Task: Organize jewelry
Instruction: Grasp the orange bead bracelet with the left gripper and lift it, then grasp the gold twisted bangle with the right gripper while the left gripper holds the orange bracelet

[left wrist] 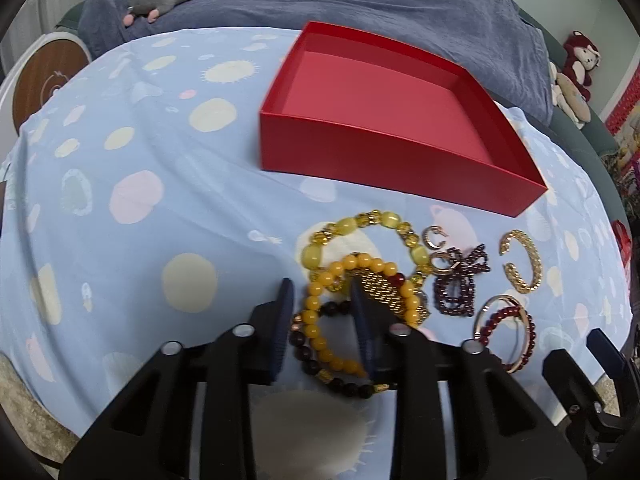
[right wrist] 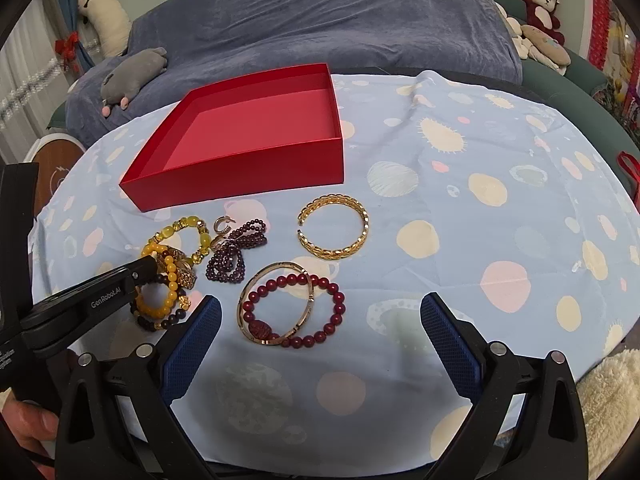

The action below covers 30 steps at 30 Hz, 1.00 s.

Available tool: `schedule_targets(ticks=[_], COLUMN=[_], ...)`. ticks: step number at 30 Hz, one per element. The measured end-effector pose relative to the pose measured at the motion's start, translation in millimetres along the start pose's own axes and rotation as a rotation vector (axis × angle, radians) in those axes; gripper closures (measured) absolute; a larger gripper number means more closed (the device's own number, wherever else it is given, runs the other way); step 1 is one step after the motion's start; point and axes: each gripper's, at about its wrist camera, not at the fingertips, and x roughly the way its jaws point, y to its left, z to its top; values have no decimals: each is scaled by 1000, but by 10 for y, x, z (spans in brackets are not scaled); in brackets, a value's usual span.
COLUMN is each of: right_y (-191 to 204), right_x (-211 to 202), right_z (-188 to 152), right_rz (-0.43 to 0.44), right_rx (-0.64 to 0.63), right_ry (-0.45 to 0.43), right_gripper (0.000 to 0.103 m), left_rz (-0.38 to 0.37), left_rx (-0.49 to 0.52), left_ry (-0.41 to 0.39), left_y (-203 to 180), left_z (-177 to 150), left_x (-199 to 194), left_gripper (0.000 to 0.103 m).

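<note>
While the left gripper (left wrist: 322, 312) stands over the heap of bracelets with its jaws narrowed, the amber bead bracelet (left wrist: 320, 322) lies between its two fingers; whether the pads already press on the beads cannot be told. Under that bracelet lies a dark bead bracelet (left wrist: 320, 368), and against it a gold mesh piece (left wrist: 380, 286) and a pale yellow stone bracelet (left wrist: 352, 232).

The right gripper (right wrist: 320, 320) hangs with its fingers spread wide and nothing between them, just on the near side of a red bead bracelet (right wrist: 316, 308) that overlaps a thin gold bangle (right wrist: 276, 304).

All the jewelry lies on the near side of the red box (right wrist: 240, 136), which sits open on the blue spotted cloth (right wrist: 480, 160). Nearest the box are two small gold earrings (left wrist: 434, 238). Beside them is a tangle of dark purple beads (right wrist: 234, 254), and to the right of that an open gold cuff (right wrist: 334, 226). The box holds nothing.
</note>
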Motion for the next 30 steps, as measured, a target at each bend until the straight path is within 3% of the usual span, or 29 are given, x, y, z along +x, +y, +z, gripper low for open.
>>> schedule_targets(ticks=[3,11,30], right_y=[17,26,-112], right_x=[5,-50,-46], right_z=[16,24,160], right_rz=[5,4,11], right_rx=[-2,-7,35], right_ry=[1,-11,-33], right_gripper=[7,7,7], left_rz=[-14,-27,-68], left_rx=[14,14,-4], left_ry=[3,-23,-102], left_y=[-56,-104,-123], left_z=[3,-7,-22], left_x=[2,-131,-607], left_gripper=[92,96,96])
